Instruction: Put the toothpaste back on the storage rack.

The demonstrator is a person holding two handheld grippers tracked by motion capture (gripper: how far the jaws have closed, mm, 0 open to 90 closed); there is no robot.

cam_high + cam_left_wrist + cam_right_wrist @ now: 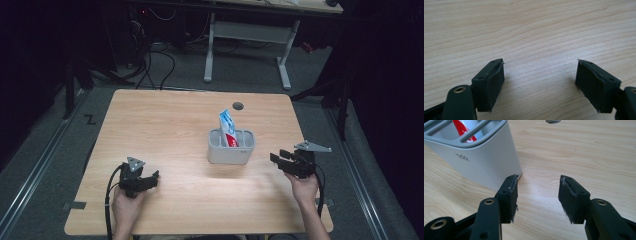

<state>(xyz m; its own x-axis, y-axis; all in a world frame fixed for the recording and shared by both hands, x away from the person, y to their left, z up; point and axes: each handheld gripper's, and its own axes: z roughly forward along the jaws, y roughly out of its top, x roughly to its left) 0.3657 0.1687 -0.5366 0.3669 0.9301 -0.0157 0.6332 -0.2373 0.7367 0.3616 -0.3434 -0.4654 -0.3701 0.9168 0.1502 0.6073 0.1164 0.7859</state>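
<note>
From my high view I look forward and down on the whole table [165,120], floor and desk legs in the upper frame. My left gripper view sits close over bare wood. My right gripper view, also close, shares the grey holder [481,157] in its upper left with the high view's centre [231,147].

1. Both grippers are all black, chunky plastic-looking bodies. The left gripper [150,179] and right gripper [276,157] each carry a grey three-cornered plate on top.
2. A black cable [107,200] trails off the left one, and another runs back from the right.
3. Up close, the jaws end in flat rectangular pads [512,197] with slightly frayed, peeling edges.
4. Brass-coloured round fittings [489,201] sit in the jaw arms, plus small dark screw holes along the pad holders.
5. Forearms look bare, no sleeves showing.
</note>
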